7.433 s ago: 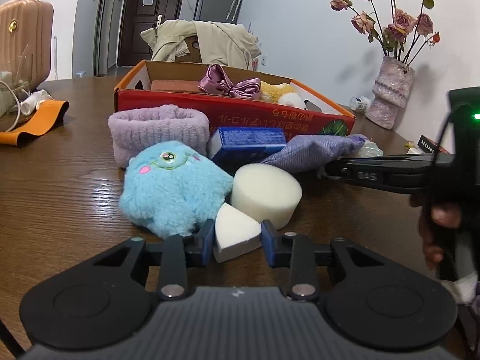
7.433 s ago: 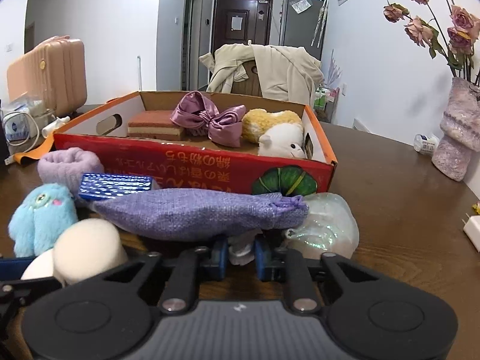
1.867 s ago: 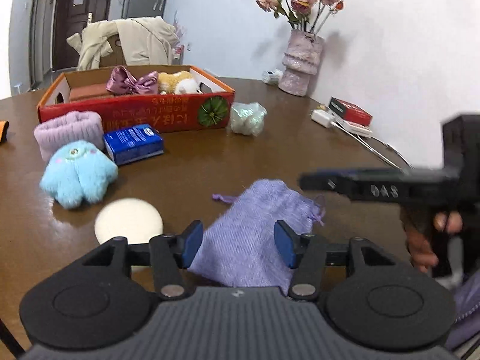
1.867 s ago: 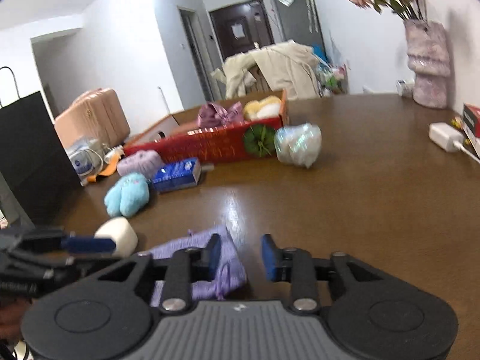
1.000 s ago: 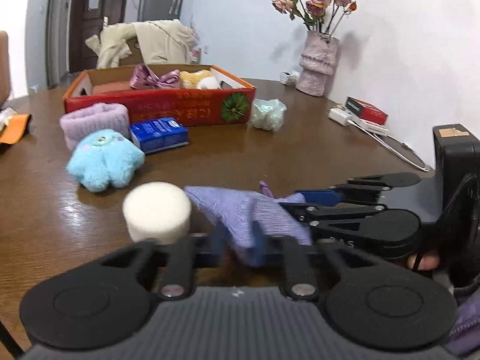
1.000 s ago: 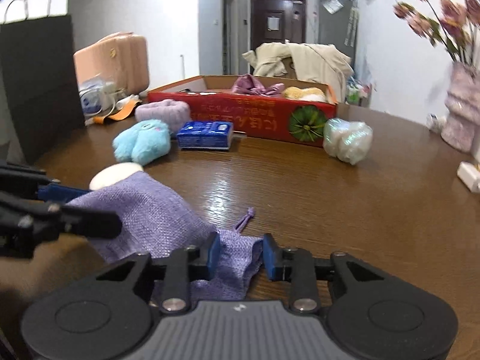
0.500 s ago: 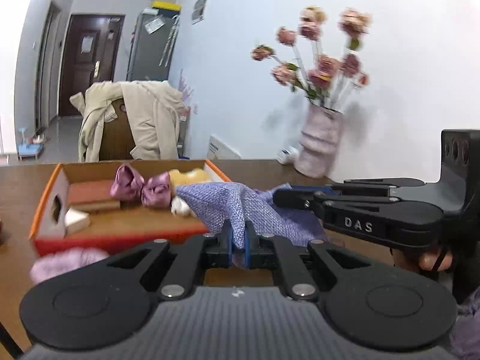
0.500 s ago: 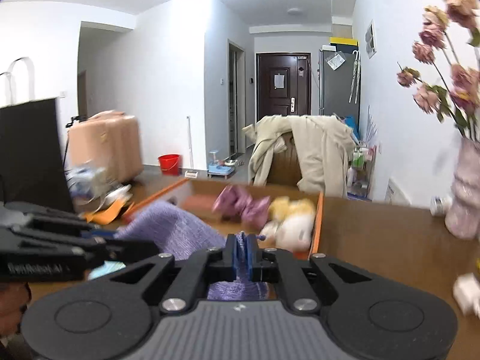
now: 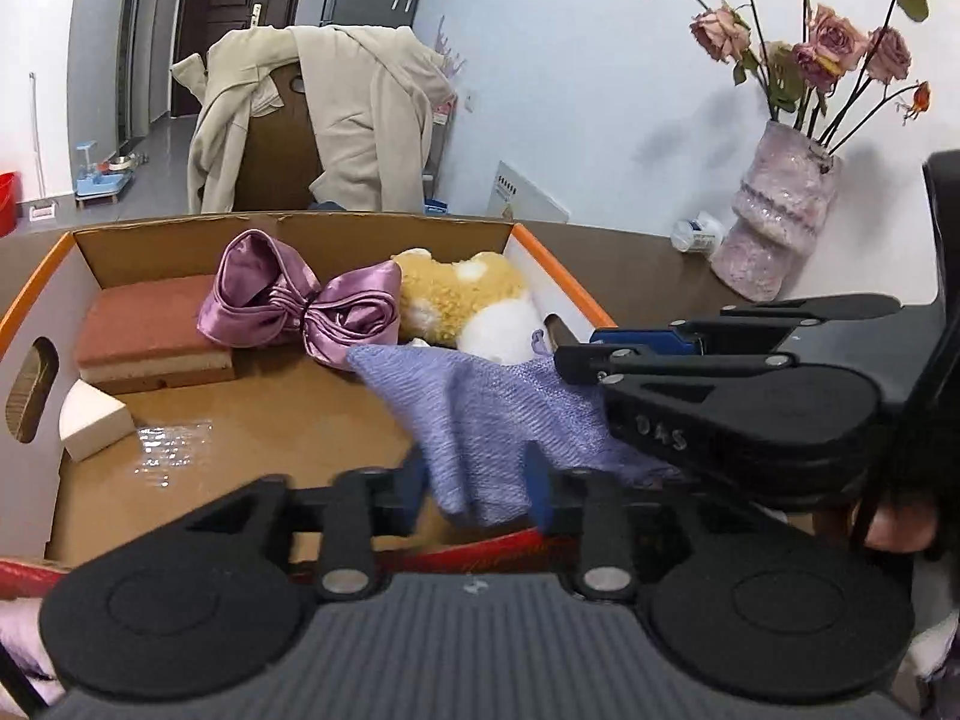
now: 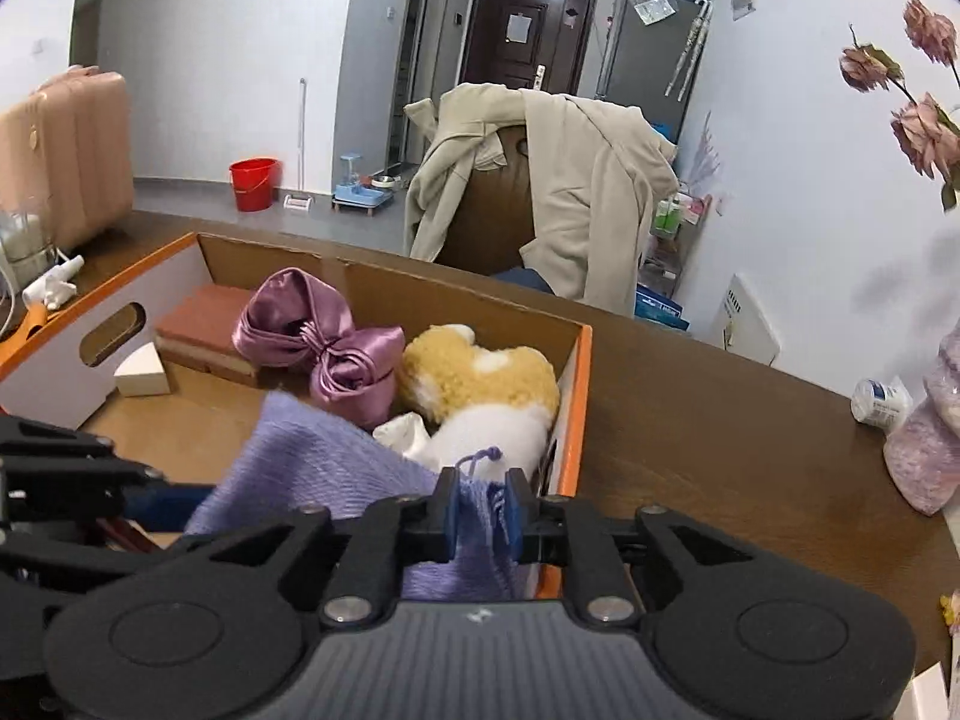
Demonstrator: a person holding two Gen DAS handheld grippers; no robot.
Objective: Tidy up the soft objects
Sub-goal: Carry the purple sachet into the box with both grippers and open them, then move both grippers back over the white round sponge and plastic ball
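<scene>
While the pouch (image 9: 498, 420) hangs over the box (image 9: 60, 324), the left gripper (image 9: 477, 489) has its jaws spread, cloth draped between them; the right gripper (image 10: 478, 507) pinches the pouch's drawstring end (image 10: 480, 498). In the box: satin bow (image 9: 300, 306), plush dog (image 9: 474, 312) just beyond the pouch, brown sponge (image 9: 150, 336), white wedge (image 9: 96, 420). Pouch is knit lilac, limp; the box is cardboard with an orange rim.

Dark wooden table (image 10: 708, 420) under cardboard box (image 9: 57, 294), pink vase (image 9: 774, 222) and small bottle (image 10: 879, 402).
</scene>
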